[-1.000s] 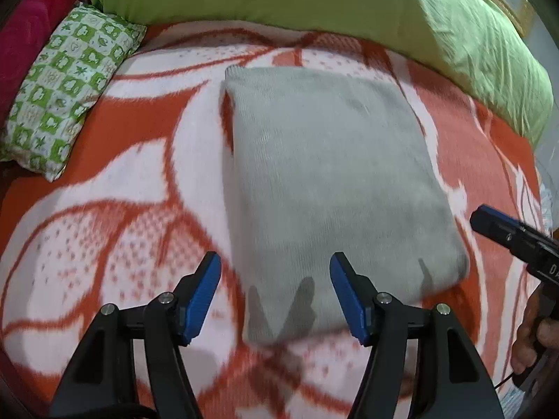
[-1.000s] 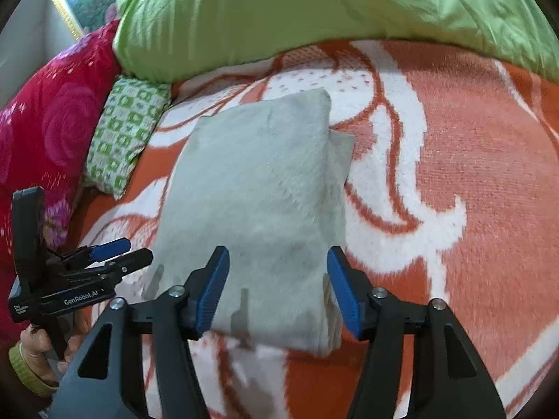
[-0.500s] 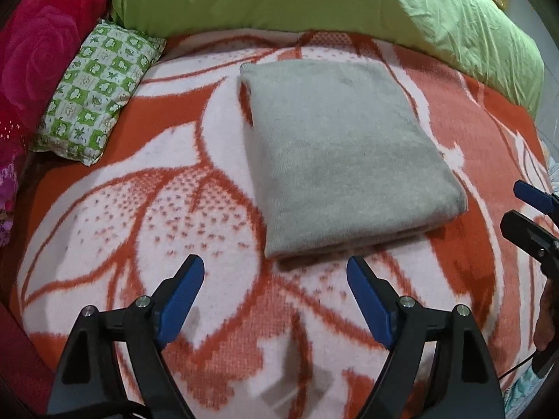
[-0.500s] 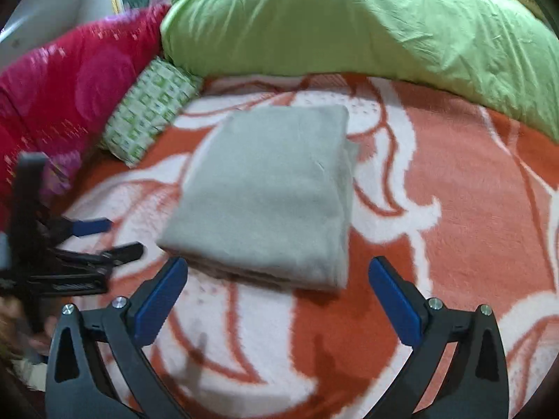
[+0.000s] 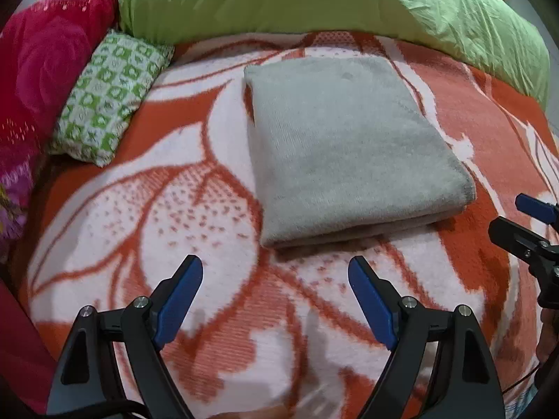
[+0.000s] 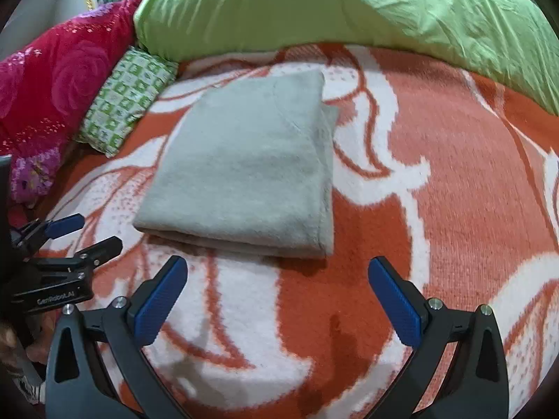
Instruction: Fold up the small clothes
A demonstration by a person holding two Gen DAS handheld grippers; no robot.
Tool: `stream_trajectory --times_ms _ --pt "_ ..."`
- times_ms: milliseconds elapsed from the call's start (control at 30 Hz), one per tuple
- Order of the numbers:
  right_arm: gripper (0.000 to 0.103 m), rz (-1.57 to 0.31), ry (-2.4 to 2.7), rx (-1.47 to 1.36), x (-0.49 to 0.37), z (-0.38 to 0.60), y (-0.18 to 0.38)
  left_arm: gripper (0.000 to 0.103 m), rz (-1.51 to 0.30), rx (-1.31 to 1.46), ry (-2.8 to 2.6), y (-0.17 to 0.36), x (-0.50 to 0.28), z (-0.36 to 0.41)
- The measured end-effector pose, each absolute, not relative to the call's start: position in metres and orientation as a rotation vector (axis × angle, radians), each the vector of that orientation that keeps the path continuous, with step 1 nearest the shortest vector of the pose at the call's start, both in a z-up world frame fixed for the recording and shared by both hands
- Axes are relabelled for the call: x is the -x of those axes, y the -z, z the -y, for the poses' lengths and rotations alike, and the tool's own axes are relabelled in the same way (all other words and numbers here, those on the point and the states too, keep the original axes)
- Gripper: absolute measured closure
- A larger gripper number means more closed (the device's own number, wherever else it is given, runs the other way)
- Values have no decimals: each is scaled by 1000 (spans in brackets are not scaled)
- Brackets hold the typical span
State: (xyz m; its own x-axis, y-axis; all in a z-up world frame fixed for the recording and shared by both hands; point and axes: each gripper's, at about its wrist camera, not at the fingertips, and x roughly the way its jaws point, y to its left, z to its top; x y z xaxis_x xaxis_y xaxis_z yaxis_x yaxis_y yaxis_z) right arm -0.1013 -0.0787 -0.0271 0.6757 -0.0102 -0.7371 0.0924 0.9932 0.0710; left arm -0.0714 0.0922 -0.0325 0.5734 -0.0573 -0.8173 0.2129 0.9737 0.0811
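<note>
A grey knitted garment [image 5: 346, 146] lies folded into a flat rectangle on the orange and white blanket [image 5: 174, 216]; it also shows in the right wrist view [image 6: 244, 164]. My left gripper [image 5: 276, 272] is open and empty, just short of the fold's near edge. My right gripper [image 6: 277, 276] is open and empty, also just short of the near edge. The right gripper shows at the right edge of the left wrist view [image 5: 524, 223]. The left gripper shows at the left of the right wrist view [image 6: 75, 234].
A green and white checked pillow [image 5: 108, 94] lies left of the garment. A pink rose-patterned blanket [image 5: 38, 70] is bunched at far left. A light green duvet [image 5: 332, 3] runs across the back. The blanket [image 6: 454, 174] spreads right of the garment.
Both grippers have pulled back off the garment toward me and opened wider. The folded garment has stayed where it lay.
</note>
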Motion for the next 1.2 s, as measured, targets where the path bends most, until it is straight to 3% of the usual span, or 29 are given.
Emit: stream_trajectory --times_ms 267,1200 --pt "0 -861 92 -101 96 83 40 17 -1007 -144 126 56 64 -94" --pt "0 -844 41 -56 70 55 41 17 -922 -206 103 41 55 -87"
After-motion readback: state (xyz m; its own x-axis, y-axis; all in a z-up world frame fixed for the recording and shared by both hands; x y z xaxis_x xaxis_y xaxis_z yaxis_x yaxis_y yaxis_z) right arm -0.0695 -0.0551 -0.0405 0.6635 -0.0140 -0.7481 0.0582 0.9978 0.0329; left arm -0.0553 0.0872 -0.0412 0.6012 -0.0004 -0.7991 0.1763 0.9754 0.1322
